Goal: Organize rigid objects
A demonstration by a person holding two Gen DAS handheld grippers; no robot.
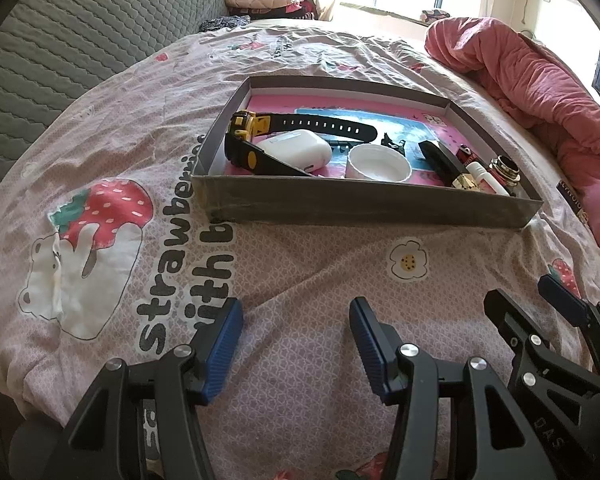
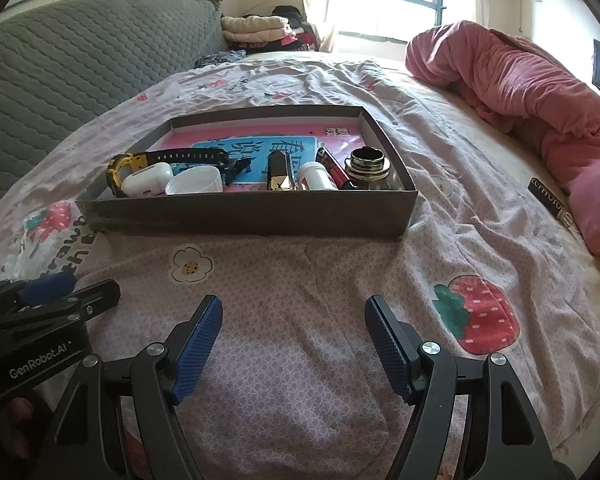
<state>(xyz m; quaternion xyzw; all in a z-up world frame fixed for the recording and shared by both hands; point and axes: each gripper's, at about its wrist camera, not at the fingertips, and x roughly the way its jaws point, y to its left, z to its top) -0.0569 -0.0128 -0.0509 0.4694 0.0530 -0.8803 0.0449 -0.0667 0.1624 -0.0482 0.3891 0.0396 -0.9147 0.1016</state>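
Observation:
A shallow grey cardboard box (image 1: 364, 204) (image 2: 244, 214) lies on the bed ahead of both grippers. Inside it are a black and yellow watch (image 1: 260, 128) (image 2: 132, 164), a white earbud case (image 1: 296, 150) (image 2: 146, 182), a white round lid (image 1: 378, 168) (image 2: 196, 182), a black and gold rectangular piece (image 1: 446, 164) (image 2: 280, 172), a small white tube (image 1: 486, 176) (image 2: 318, 178), a red battery (image 2: 334, 170) and a gold-rimmed jar (image 1: 506, 170) (image 2: 370, 168). My left gripper (image 1: 296, 312) is open over bare sheet. My right gripper (image 2: 294, 312) is open beside it, also empty.
The strawberry-print bedsheet (image 1: 100, 216) (image 2: 476, 312) covers the bed. A pink quilt (image 1: 540, 92) (image 2: 520, 92) is bunched along the right. A grey quilted cover (image 1: 60, 48) lies at the left, folded clothes (image 2: 256, 26) at the far end. A dark labelled item (image 2: 548, 200) lies near the quilt.

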